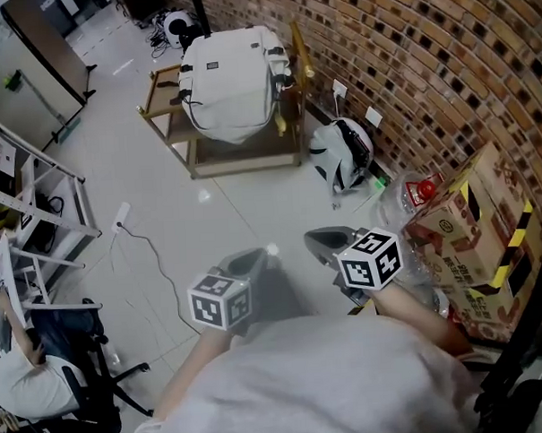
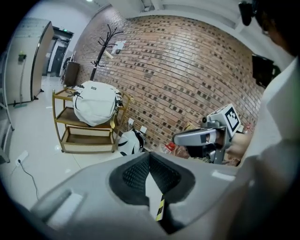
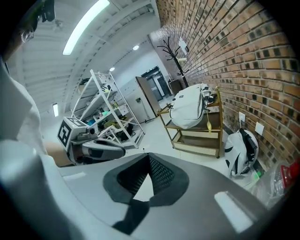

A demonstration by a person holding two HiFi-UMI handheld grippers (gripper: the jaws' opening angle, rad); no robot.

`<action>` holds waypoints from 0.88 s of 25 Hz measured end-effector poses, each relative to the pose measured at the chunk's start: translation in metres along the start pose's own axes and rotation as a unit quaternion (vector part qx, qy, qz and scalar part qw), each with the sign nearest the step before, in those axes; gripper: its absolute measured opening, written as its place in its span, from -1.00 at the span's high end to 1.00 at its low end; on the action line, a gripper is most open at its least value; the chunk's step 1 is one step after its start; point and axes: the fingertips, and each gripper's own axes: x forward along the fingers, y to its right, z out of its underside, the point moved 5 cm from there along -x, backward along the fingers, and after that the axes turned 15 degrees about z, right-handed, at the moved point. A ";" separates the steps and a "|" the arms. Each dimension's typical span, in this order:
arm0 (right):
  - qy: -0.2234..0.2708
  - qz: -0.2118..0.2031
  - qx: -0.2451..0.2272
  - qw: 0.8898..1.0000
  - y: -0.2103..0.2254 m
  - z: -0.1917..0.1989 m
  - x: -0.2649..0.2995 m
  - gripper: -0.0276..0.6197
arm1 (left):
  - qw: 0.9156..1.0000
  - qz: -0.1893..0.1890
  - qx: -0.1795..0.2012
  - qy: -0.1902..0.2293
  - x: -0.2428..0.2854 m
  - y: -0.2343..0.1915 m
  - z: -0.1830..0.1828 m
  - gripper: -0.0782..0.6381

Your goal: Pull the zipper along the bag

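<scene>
Pressed together and pinching nothing: left gripper [image 1: 248, 260] and right gripper [image 1: 329, 241], side by side close to the body, well apart from the work. Far off, close to the brick wall [image 1: 408, 61]: white backpack [image 1: 229, 83], slumped on the top shelf of a wooden cart [image 1: 170, 112], broad face up, long axis seemingly running near to far, near end sagging over the shelf edge. Small dark label [image 1: 207, 66] toward its far end, print too small to read. Right of the cart, on the floor by the wall: second white-and-black bag [image 1: 340, 152]. Nearer, at right: cardboard boxes [image 1: 460, 225] with yellow-and-black striped tape, printing not legible. At left: power strip [image 1: 121, 214] with its cable, then metal rack [image 1: 36, 176].
</scene>
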 end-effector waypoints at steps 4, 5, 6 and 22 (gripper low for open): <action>-0.008 -0.011 -0.005 1.000 -0.023 0.018 -0.017 0.91 | 1.000 -0.016 -0.003 0.001 -0.015 0.015 0.018 0.78; -0.010 -0.011 -0.006 1.000 -0.027 0.023 -0.019 0.91 | 1.000 -0.016 -0.009 0.002 -0.017 0.017 0.024 0.78; -0.012 -0.011 -0.007 1.000 -0.031 0.027 -0.020 0.91 | 1.000 -0.018 -0.017 0.002 -0.019 0.018 0.029 0.78; -0.003 -0.015 -0.028 0.999 -0.049 0.041 -0.036 0.91 | 0.999 -0.024 -0.017 0.027 -0.034 0.034 0.046 0.78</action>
